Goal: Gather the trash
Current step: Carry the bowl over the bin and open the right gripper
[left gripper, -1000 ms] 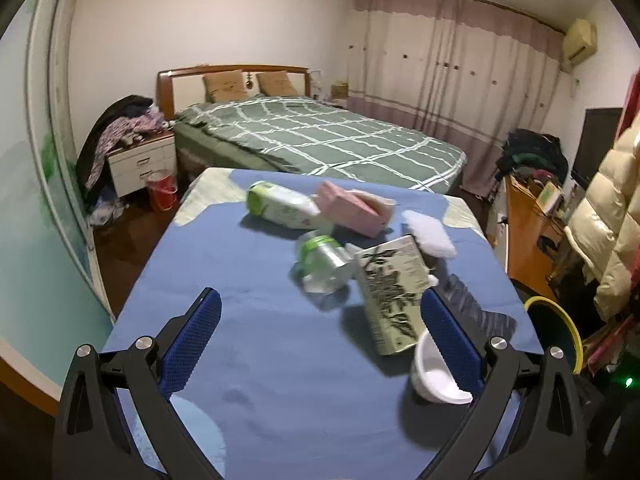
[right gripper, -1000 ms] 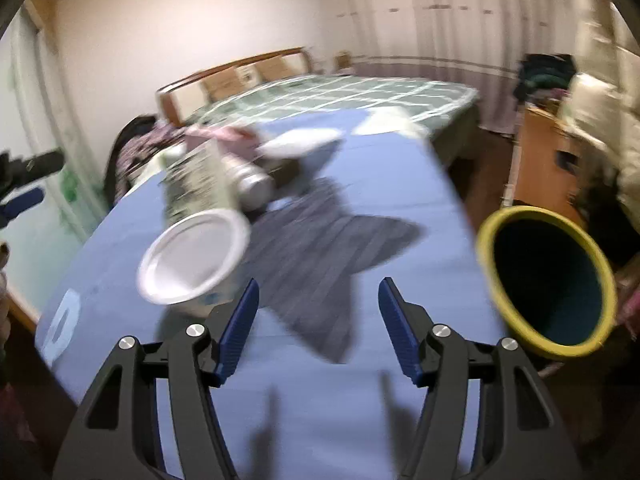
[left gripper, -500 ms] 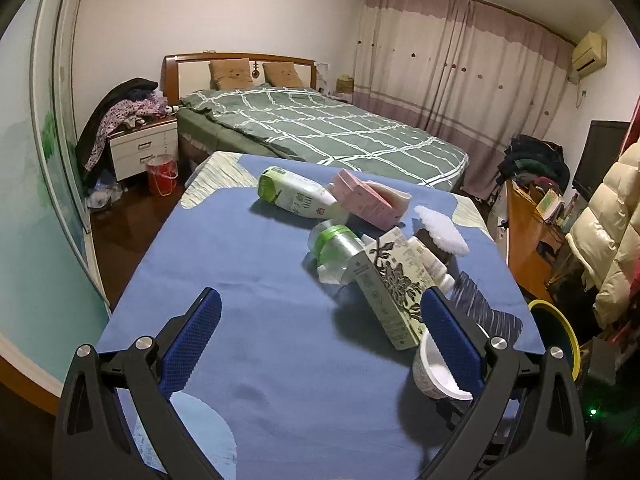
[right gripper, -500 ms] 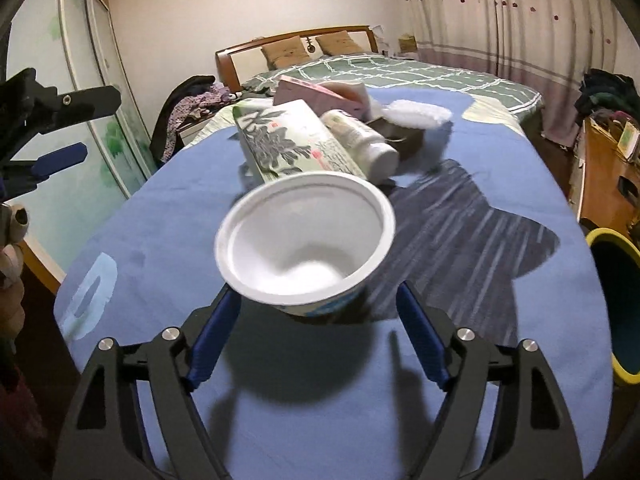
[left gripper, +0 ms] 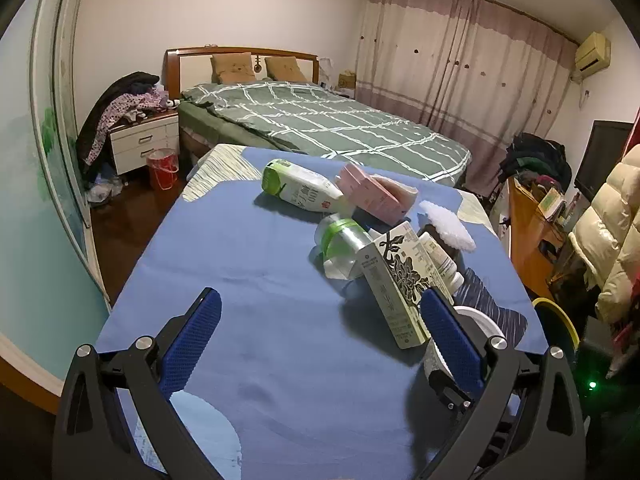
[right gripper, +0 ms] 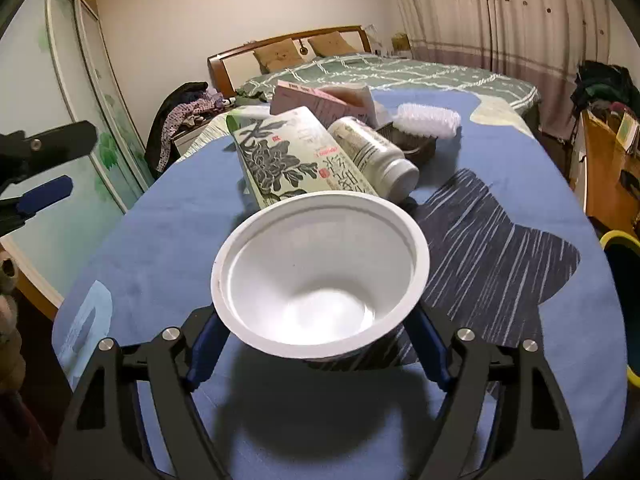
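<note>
While right gripper (right gripper: 316, 344) straddles white cup (right gripper: 320, 272), contact unclear, left gripper (left gripper: 320, 332) hovers spread, empty; bin (right gripper: 624, 304) off table's right edge awaits.

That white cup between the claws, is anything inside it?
Empty: the white cup sits upright, and its bare white bottom shows through the open mouth.

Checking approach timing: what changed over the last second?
The right gripper swung in from the striped patch and closed the distance to the white cup, which now sits between its open fingers; a grip is not evident. The left gripper stayed open and empty. Flower-print carton and white bottle unmoved.
</note>
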Tool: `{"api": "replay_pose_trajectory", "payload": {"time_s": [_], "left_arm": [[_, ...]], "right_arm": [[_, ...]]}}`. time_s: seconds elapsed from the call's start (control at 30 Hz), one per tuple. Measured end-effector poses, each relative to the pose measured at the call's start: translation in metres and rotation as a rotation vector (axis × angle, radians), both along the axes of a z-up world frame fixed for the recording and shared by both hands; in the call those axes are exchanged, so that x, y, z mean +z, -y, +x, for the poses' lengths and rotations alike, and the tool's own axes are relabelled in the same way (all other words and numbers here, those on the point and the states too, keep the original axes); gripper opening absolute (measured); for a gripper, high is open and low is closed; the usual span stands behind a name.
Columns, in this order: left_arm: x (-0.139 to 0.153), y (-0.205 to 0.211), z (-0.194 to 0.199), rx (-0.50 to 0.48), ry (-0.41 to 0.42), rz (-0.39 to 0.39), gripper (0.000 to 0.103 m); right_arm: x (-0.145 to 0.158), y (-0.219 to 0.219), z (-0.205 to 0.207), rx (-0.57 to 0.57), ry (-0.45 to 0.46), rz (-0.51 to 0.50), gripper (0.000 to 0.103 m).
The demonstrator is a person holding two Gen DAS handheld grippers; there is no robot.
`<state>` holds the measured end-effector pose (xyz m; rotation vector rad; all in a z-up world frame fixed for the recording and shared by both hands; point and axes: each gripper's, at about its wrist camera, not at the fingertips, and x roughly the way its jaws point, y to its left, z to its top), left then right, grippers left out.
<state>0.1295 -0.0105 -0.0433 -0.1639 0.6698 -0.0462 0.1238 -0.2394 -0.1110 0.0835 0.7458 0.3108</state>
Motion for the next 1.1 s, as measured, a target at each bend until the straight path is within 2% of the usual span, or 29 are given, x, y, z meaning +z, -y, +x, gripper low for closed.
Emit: {"api": "replay_pose_trajectory", "payload": {"time_s": [0.2, 0.33, 0.63, 0.8, 0.97, 1.1], "left_arm": [[-0.003, 0.007, 0.003, -0.017, -0.007, 0.002, 0.098], [-0.006, 0.014, 0.007, -0.032, -0.016, 0.008, 0.098], [-0.019, 0.039, 0.015, -0.074, -0.045, 0.028, 0.098], [-0.039, 0.063, 0.028, -0.101, -0.093, 0.054, 0.098], [-0.053, 0.082, 0.037, -0.116, -0.119, 0.083, 0.098], [-0.062, 0.095, 0.045, -0.117, -0.138, 0.102, 0.098]], "right_arm": [[0.012, 0.017, -0.009, -0.019, 0.012, 0.021, 0.076], [0.021, 0.048, -0.013, -0.094, 0.037, 0.036, 0.076], [0.027, 0.156, -0.015, -0.400, 0.064, 0.020, 0.076], [0.023, 0.218, -0.017, -0.582, 0.064, -0.030, 0.076], [0.009, 0.265, -0.013, -0.691, 0.021, -0.048, 0.076], [-0.002, 0.287, -0.012, -0.736, -0.013, -0.039, 0.076]]}}
